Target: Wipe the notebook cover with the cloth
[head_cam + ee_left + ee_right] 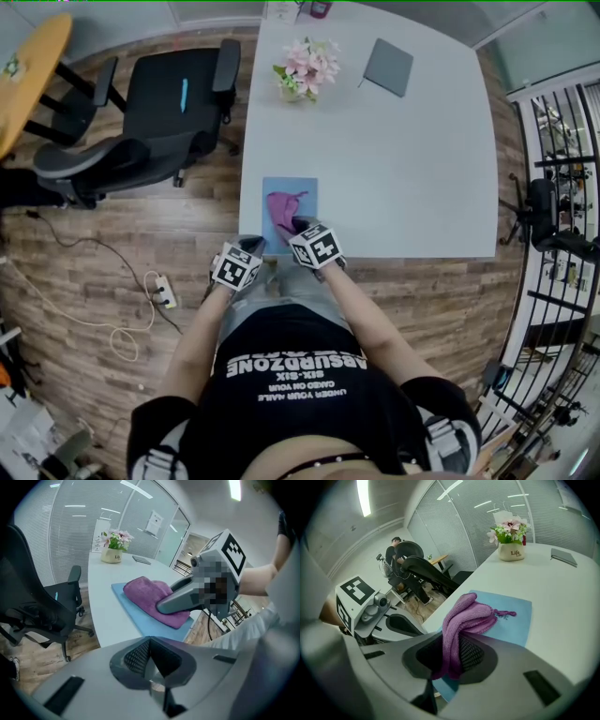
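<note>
A light blue notebook (289,190) lies flat at the white table's near edge. A purple cloth (282,208) is bunched on its cover. My right gripper (298,228) is shut on the cloth (466,616), which runs up between its jaws while the rest rests on the notebook (513,611). My left gripper (246,255) hangs just off the table's front edge, left of the notebook, jaws shut with nothing between them. The left gripper view shows the cloth (150,597) on the notebook (125,599) with the right gripper (183,597) pressed onto it.
A pot of pink flowers (305,70) and a grey pad (388,67) sit at the far end of the table (403,169). Black office chairs (159,112) stand to the left. A power strip with cables (164,292) lies on the wooden floor.
</note>
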The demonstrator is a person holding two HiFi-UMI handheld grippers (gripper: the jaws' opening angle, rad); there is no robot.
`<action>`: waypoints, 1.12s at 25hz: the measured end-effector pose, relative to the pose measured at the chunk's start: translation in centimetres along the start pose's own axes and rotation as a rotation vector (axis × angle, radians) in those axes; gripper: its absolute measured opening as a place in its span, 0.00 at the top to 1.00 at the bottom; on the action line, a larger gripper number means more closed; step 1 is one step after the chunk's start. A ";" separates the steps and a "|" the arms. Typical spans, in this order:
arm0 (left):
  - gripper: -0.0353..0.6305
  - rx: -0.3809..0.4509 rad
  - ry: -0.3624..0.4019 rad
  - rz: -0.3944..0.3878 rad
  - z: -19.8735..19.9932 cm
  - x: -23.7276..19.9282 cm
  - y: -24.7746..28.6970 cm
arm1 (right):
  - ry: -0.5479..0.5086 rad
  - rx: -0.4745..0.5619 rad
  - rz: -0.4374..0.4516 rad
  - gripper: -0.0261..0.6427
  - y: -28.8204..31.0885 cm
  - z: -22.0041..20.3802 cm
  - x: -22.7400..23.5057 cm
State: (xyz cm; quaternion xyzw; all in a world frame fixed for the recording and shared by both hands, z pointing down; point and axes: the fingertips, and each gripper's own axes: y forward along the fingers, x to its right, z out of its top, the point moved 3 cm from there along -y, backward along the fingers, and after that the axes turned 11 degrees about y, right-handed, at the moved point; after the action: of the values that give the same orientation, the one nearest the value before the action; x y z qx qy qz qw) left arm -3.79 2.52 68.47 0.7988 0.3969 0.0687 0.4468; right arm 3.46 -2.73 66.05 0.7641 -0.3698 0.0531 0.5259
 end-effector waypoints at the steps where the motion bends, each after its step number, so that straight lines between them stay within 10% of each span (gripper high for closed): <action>1: 0.92 0.001 -0.001 0.002 0.0 0.0 0.0 | -0.002 0.000 0.005 0.83 0.2 0.0 -0.3; 28: 0.92 0.003 0.023 0.017 -0.1 0.1 0.1 | 0.123 0.026 0.138 0.83 0.1 -4.1 -3.6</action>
State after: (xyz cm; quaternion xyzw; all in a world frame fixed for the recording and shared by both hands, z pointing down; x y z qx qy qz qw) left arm -3.72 2.67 68.54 0.8019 0.3954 0.0809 0.4404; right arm 2.10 2.57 66.26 0.7388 -0.3878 0.1405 0.5329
